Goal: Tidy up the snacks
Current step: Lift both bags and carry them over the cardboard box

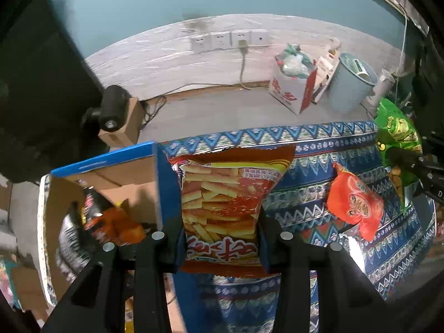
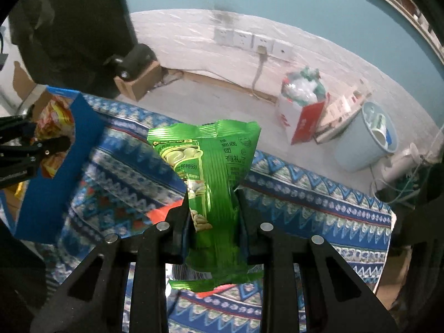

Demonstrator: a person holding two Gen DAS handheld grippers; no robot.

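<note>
Snacks lifted, one per gripper.
Left gripper [image 1: 220, 238] clamps the red bag [image 1: 222, 194], right gripper [image 2: 213, 222] the green bag [image 2: 211, 172]; each should clear the box [image 1: 111, 172] rim before release.

The lower edge of the red snack bag [image 1: 222, 208] is hidden between the left gripper [image 1: 220, 238] fingers. The black packets [image 1: 91, 213] inside the cardboard box [image 1: 116, 174] are blurred, their print unreadable. The green snack bag [image 2: 213, 183] hides the tablecloth [image 2: 319, 211] behind it, and only an orange sliver [image 2: 162, 212] of another packet shows beside it.
</note>
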